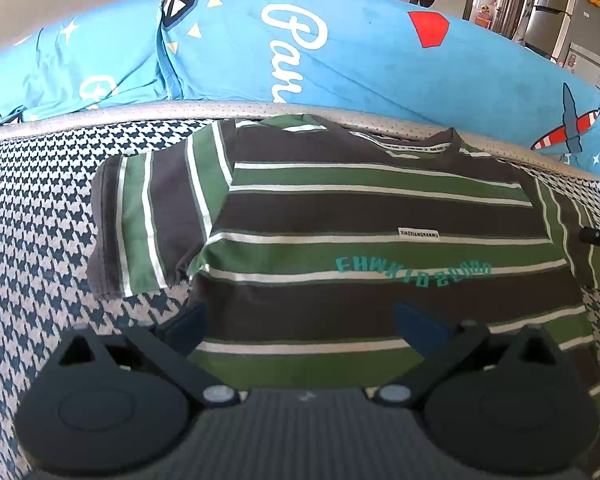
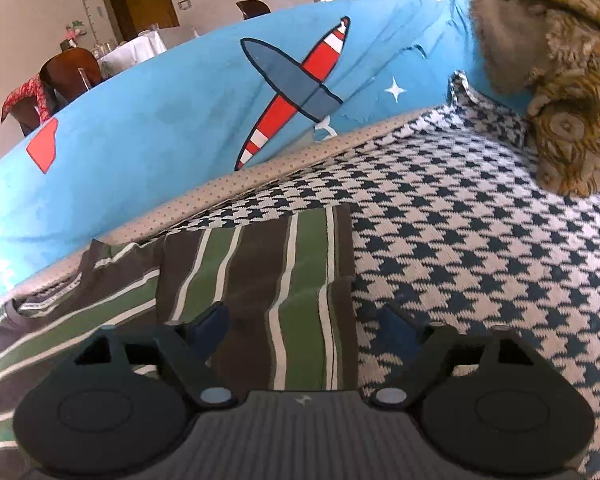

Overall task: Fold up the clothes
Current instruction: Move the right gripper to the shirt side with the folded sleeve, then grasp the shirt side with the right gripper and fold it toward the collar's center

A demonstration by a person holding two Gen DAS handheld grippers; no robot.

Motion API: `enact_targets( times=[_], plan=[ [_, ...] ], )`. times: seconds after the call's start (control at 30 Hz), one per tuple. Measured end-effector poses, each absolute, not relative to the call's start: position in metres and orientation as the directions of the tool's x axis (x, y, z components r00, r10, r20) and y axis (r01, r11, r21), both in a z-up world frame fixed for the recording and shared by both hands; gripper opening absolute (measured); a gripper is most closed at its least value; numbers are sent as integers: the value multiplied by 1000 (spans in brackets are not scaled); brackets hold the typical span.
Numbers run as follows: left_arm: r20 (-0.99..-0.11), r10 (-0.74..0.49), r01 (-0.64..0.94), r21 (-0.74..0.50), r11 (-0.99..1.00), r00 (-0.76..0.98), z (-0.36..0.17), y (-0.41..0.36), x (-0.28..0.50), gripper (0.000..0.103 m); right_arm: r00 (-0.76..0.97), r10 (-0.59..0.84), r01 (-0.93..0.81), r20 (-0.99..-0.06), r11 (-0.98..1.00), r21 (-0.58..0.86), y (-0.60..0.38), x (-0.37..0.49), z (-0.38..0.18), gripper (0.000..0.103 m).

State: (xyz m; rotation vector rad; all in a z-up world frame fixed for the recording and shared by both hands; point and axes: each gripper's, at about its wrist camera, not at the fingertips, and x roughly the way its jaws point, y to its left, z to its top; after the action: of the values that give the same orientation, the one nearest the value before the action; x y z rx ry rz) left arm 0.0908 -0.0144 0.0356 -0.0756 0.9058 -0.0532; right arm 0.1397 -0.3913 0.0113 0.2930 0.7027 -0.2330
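A T-shirt [image 1: 340, 208] with green, dark grey and white stripes lies flat, front up, on the houndstooth bed cover [image 1: 40, 240], its collar at the far side. My left gripper [image 1: 300, 322] hovers open over the shirt's lower body, its left finger [image 1: 188, 324] at the shirt's left side edge, below the spread left sleeve [image 1: 140, 224]. In the right wrist view the shirt's right sleeve [image 2: 284, 264] lies flat on the cover [image 2: 460, 240]. My right gripper [image 2: 304, 324] stands open across the sleeve's outer hem, one finger over the cloth and the other over the cover.
A rolled blue quilt [image 1: 340, 60] printed with planes and letters lies along the far side of the bed, behind a beige dotted mattress edge [image 2: 260, 176]. A brown patterned furry blanket [image 2: 560, 80] sits at the right end. Chairs and a table stand beyond.
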Motion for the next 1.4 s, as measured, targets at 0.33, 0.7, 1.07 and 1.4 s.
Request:
enact_targets(
  times=[0.33, 0.7, 1.07, 1.4],
  plan=[
    [-786, -76, 13, -86, 996, 614, 35, -16, 90, 103, 761, -81, 265, -644, 945, 194, -388, 144, 11, 10],
    [-791, -62, -15, -90, 996, 609, 34, -12, 91, 103, 819, -28, 174, -573, 964, 201, -358, 140, 34, 9],
    [-800, -61, -43, -108, 993, 597, 33, -6, 92, 103, 817, 241, -198, -524, 971, 137, -267, 127, 37, 9],
    [-798, -37, -95, -118, 988, 602, 38, 4, 96, 103, 728, 341, -289, -595, 939, 184, -250, 127, 20, 21]
  ],
)
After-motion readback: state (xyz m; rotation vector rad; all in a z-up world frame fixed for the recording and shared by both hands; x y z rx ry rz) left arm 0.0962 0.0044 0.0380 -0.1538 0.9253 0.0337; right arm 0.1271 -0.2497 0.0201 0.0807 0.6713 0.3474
